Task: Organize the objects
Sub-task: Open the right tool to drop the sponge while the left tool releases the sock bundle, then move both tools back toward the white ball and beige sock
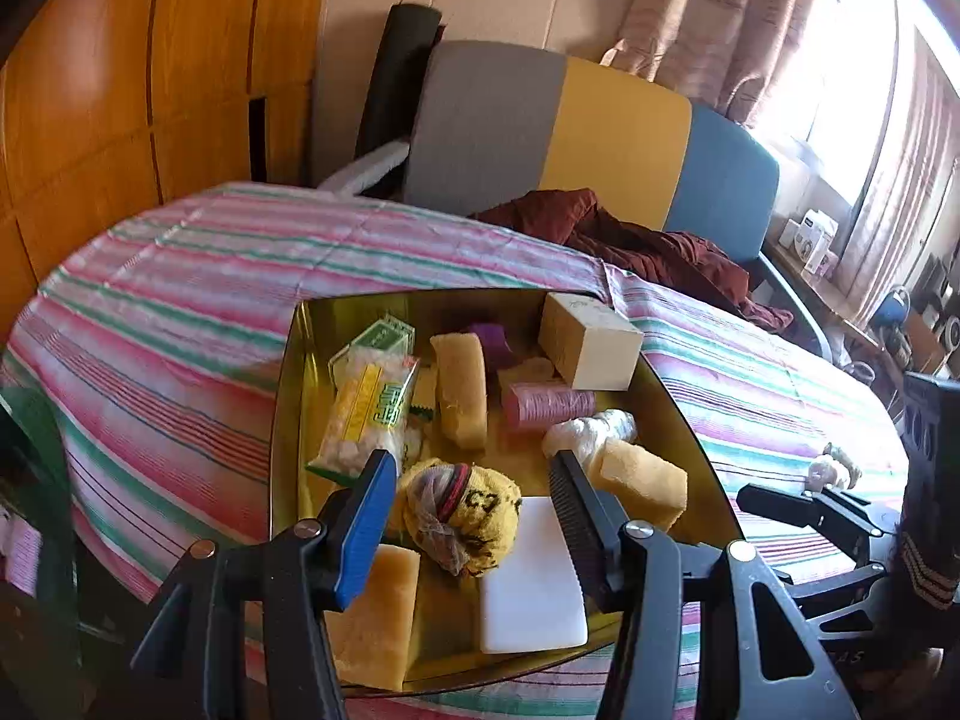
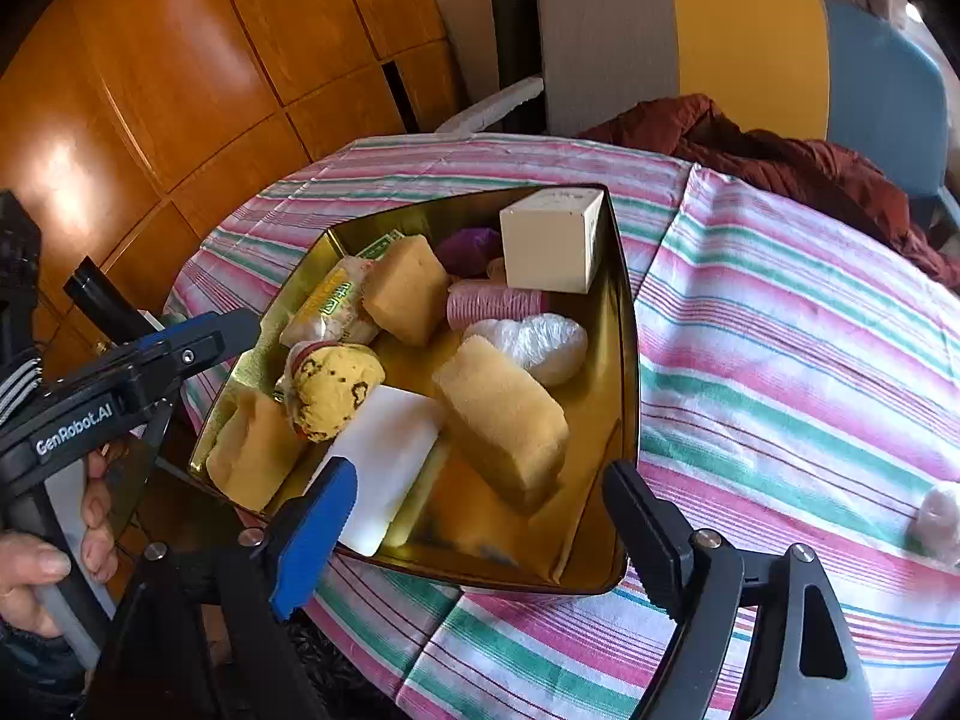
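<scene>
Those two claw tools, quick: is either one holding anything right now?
Left gripper: open, holding nothing, poised over the yellow sock ball.
Right gripper: open, holding nothing, above the gold tray.

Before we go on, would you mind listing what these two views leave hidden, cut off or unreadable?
- Purple item: both views, mostly hidden behind the cream box and a sponge; its kind is unclear.
- Pale bundle on the striped cloth: right wrist view, blurred at the fisheye rim.
- Snack packet print: too small to read.
- Gold tray near edge: left wrist view, hidden by the left gripper.
</scene>
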`<state>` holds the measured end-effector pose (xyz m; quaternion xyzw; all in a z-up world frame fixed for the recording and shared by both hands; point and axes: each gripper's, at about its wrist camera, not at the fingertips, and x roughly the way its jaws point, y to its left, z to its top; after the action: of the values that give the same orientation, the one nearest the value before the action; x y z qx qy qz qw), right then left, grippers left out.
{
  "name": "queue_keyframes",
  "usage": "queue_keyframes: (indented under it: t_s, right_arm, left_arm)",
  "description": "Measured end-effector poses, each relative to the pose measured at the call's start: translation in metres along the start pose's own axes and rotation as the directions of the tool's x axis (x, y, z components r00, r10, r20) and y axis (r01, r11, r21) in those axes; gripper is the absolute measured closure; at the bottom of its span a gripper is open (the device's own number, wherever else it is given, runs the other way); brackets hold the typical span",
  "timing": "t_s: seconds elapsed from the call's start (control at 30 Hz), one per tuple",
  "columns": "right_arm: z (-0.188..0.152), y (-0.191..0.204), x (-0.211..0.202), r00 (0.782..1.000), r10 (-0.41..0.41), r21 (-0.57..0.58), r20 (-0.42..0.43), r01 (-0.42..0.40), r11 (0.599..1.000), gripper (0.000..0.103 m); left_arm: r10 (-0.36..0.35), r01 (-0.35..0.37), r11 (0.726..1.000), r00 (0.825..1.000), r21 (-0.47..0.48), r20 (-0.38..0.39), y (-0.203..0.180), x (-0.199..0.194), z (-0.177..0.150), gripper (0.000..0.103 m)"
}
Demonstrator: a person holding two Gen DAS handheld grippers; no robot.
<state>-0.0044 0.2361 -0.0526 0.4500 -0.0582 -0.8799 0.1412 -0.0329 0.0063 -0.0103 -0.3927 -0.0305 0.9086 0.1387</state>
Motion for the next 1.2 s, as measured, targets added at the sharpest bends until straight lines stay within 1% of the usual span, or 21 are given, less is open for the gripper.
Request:
queue_keyframes:
  t_s: [0.17, 0.43, 0.9, 1.2]
  right_arm:
    - [-0.001, 0.008, -0.005, 1.0, -0.022, -0.025, 0.021, 0.023, 0.999, 0.013]
    - [0.0, 0.011, -0.007, 0.999, -0.034, -0.035, 0.033, 0.035, 0.999, 0.012]
    - [0.0, 0.01, -0.014, 0.997, -0.05, -0.028, 0.056, 0.052, 0.998, 0.011]
    - [0.001, -0.002, -0.025, 0.994, -0.065, 0.002, 0.083, 0.065, 0.998, 0.01]
  left_arm:
    - [0.016, -0.016, 1.0, 1.0, 0.015, 0.015, -0.006, -0.007, 0.001, 0.049]
    - [0.037, -0.038, 0.998, 0.999, 0.041, 0.027, -0.011, -0.011, 0.0, 0.049]
    - [0.022, -0.024, 0.997, 0.999, 0.076, 0.031, -0.021, -0.017, -0.001, 0.049]
    - [0.007, -0.01, 0.994, 0.999, 0.109, 0.031, -0.032, -0.021, -0.001, 0.049]
